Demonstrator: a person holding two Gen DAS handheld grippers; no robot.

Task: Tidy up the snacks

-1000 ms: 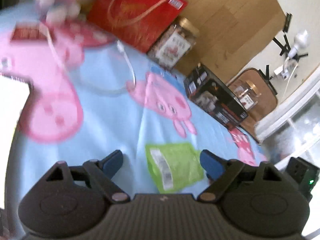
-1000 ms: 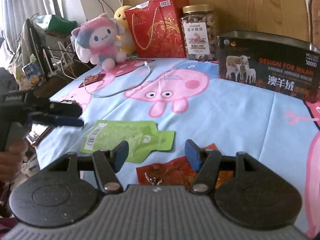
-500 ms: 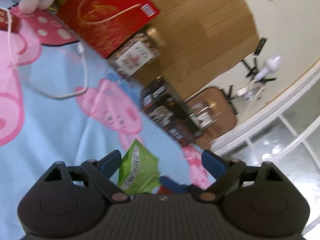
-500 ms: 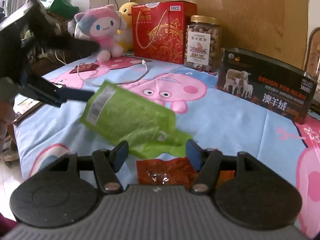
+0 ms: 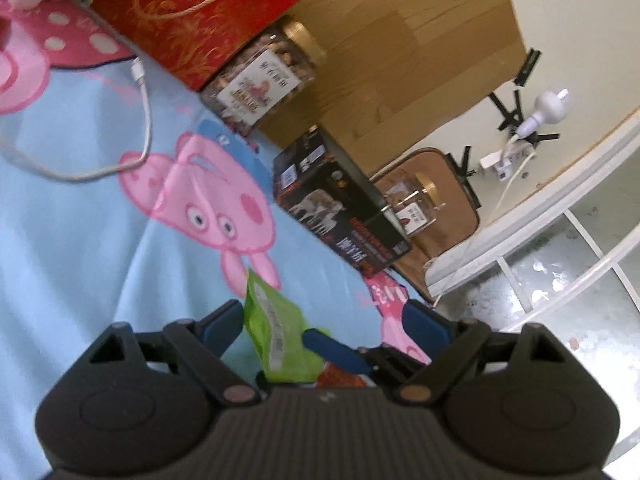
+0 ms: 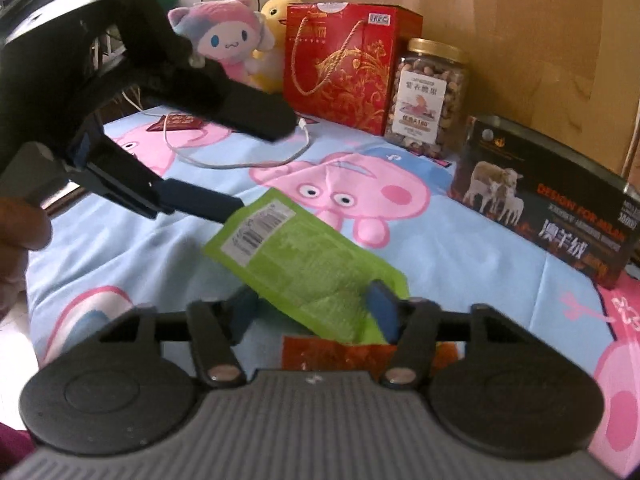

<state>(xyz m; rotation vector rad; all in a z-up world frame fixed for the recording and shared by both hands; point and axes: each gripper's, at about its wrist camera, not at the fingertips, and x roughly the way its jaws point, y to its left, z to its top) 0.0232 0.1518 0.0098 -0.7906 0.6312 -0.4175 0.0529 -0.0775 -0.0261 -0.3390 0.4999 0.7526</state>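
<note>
A green snack pouch (image 6: 304,264) is tilted up off the blue Peppa Pig sheet (image 6: 460,256). In the right wrist view one finger (image 6: 200,202) of my left gripper touches its barcode end; the other finger is raised well above, jaws wide apart. The pouch's lower end lies between the open fingers of my right gripper (image 6: 314,308). In the left wrist view the pouch (image 5: 276,344) stands on edge between my left gripper's (image 5: 320,322) open fingers. An orange-red snack packet (image 6: 332,354) lies flat under my right gripper.
At the back stand a red gift bag (image 6: 340,68), a jar of nuts (image 6: 428,100) and a black box with sheep (image 6: 548,200). Plush toys (image 6: 228,44) sit at the back left. A white cable (image 6: 240,156) loops on the sheet.
The green pouch went from lying flat to tilted up on my left gripper's finger, and has slid right, its low end now between my right gripper's fingers. The left gripper swung closer.
</note>
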